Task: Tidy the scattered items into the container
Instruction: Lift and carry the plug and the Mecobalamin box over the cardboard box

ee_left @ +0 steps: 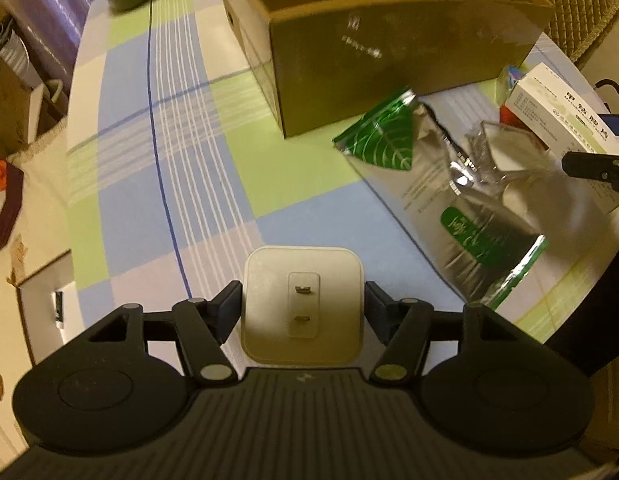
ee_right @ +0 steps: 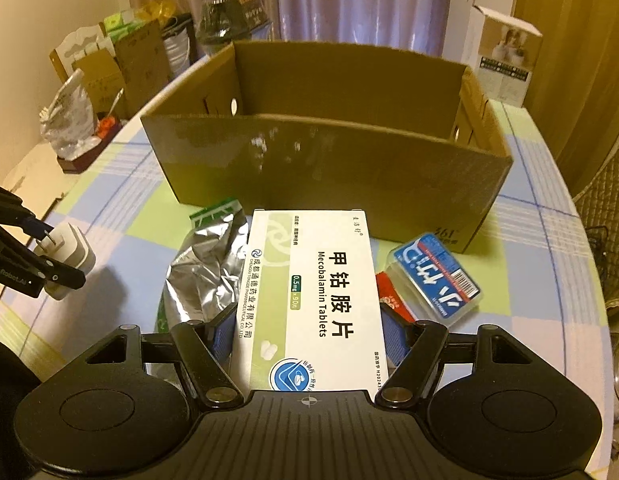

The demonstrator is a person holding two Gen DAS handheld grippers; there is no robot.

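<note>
While both of our grippers are loaded, what matters for the coming move is where the cardboard box (ee_right: 325, 152) lies from each of them. Our right gripper (ee_right: 308, 336) is clamped on the long sides of the white tablet carton (ee_right: 313, 296), whose long axis runs straight ahead along the fingers and points at the near wall of the box; the open top sits directly in front and a little above that carton's far end, so we judge a lift and a forward carry over the wall is all that side needs. Our left gripper (ee_left: 303, 312) grips the white plug adapter (ee_left: 303, 304) by its two flanks, prongs facing up toward the camera, and from there the box (ee_left: 389, 52) lies ahead and off to the right, well apart across the checked tablecloth (ee_left: 169, 160). By our reading the right hand is the nearer one and squarely aligned, while the left must swing rightward. On the cloth between us and the box lie a silver and green foil pouch (ee_left: 461, 200) and, beside the carton, a clear case with a blue label (ee_right: 435, 276), both not yet packed.
</note>
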